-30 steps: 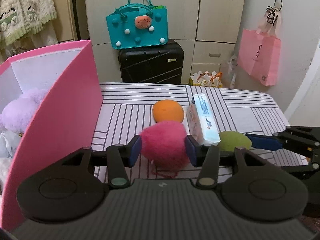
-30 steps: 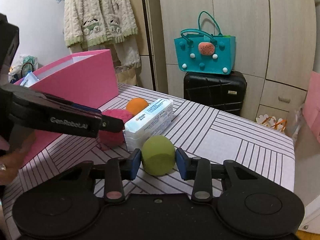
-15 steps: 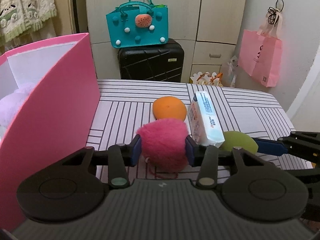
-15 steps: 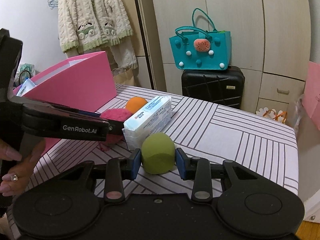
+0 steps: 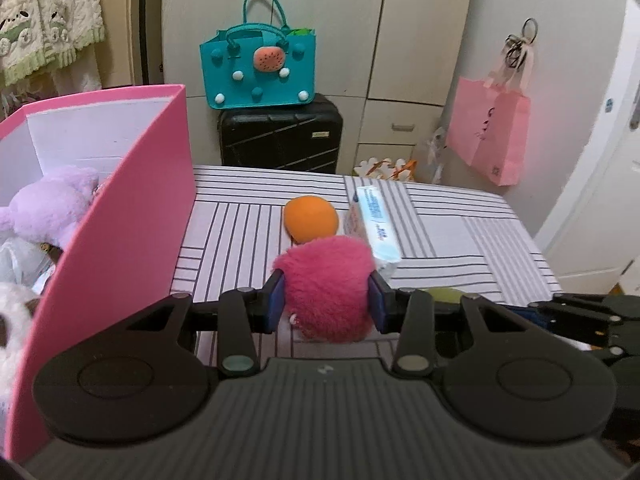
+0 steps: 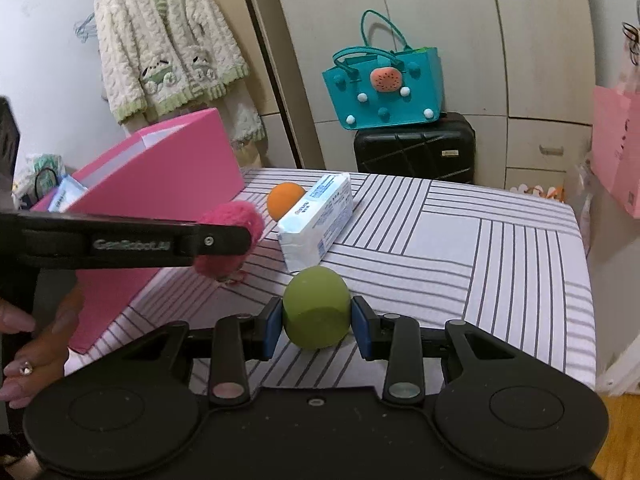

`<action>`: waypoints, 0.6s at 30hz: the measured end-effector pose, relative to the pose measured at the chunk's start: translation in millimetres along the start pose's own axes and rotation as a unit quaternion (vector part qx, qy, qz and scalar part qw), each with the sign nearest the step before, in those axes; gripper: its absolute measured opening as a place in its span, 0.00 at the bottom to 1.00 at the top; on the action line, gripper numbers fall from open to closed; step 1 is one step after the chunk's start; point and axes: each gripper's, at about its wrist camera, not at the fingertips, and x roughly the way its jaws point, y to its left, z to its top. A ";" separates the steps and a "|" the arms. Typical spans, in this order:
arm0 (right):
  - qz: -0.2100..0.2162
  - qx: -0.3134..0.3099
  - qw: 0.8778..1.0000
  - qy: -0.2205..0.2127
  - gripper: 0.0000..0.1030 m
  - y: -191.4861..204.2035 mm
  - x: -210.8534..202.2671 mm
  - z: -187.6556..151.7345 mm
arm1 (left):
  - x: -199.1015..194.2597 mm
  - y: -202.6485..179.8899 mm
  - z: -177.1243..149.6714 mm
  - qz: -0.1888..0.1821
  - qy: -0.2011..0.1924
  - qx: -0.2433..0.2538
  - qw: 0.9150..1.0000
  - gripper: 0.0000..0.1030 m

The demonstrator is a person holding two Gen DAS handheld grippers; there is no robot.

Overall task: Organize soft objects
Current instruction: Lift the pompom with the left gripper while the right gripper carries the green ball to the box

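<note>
My left gripper (image 5: 326, 304) is shut on a fluffy pink pom-pom ball (image 5: 326, 286) and holds it just above the striped table (image 5: 460, 240), right of the pink box (image 5: 132, 216). It also shows in the right wrist view (image 6: 232, 236). My right gripper (image 6: 316, 320) is shut on a green soft ball (image 6: 316, 306), lifted slightly over the table's front part. An orange ball (image 5: 311, 218) and a white-blue tissue pack (image 5: 376, 220) lie on the table behind them. A purple plush toy (image 5: 44, 208) sits inside the pink box.
A teal bag (image 5: 260, 68) stands on a black suitcase (image 5: 280, 140) behind the table. A pink paper bag (image 5: 488, 136) hangs on the right wall. A knitted cardigan (image 6: 168, 44) hangs at the left. The table's right edge (image 6: 580, 260) drops off to the floor.
Both grippers have lifted their balls a little off the table. The left gripper has risen and the purple plush inside the box shows again.
</note>
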 end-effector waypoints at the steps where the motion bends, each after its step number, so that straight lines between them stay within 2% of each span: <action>1: 0.001 0.004 1.000 0.000 0.40 1.1 -3.5 -0.9 | -5.7 0.5 -1.0 -0.006 -0.001 -0.001 1.000 0.40; 9: -0.004 0.008 1.000 0.006 0.40 23.3 -25.7 -6.5 | -53.7 1.9 -10.1 -0.043 -0.016 0.009 0.999 0.40; 14: 0.000 0.002 1.000 0.017 0.40 40.3 -39.3 -9.6 | -79.5 8.4 -15.9 -0.067 -0.005 0.014 0.998 0.40; 18: 0.004 -0.013 1.000 0.026 0.40 57.5 -52.6 -12.4 | -104.2 12.3 -22.4 -0.068 -0.009 0.029 0.997 0.40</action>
